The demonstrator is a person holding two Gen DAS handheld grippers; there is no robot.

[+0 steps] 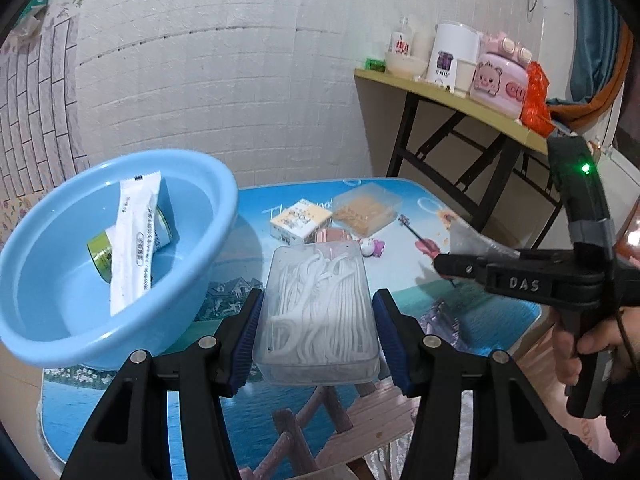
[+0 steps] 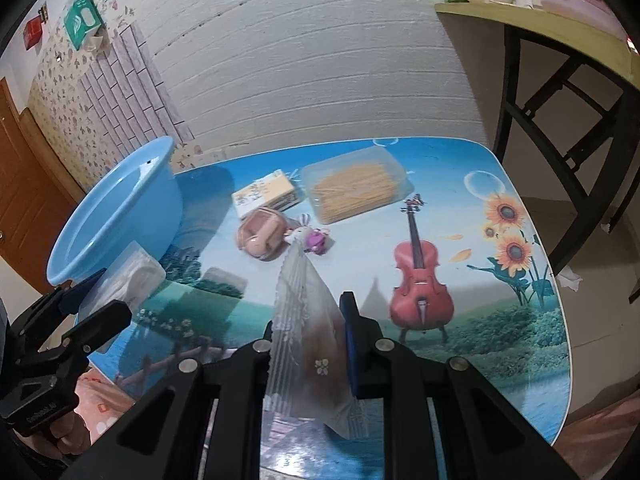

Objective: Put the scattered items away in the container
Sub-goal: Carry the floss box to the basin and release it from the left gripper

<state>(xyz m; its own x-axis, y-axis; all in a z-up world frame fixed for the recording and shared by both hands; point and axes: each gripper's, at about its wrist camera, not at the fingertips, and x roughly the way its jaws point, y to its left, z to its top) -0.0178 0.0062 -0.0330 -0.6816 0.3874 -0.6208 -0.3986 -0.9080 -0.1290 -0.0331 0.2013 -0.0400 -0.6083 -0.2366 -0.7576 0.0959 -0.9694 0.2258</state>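
Clear plastic box of white floss picks (image 1: 316,312) is clamped between the blue pads of the left tool (image 1: 316,320), lifted off the table (image 2: 500,360) just beside the blue basin (image 1: 108,264), which holds a white sachet (image 1: 134,240) and a small tin (image 1: 102,254). Right tool (image 2: 310,344) is pinched tight on a translucent ridged packet (image 2: 304,320). On the table: toothpick box (image 2: 356,190), small carton (image 2: 266,194), pink case (image 2: 260,236), bunny charm (image 2: 308,236).

My blue-padded left gripper (image 1: 316,330) frames a clear box of white floss picks (image 1: 318,316) beside the pale blue basin (image 1: 52,336), over the table's (image 2: 520,344) red violin and sunflowers.
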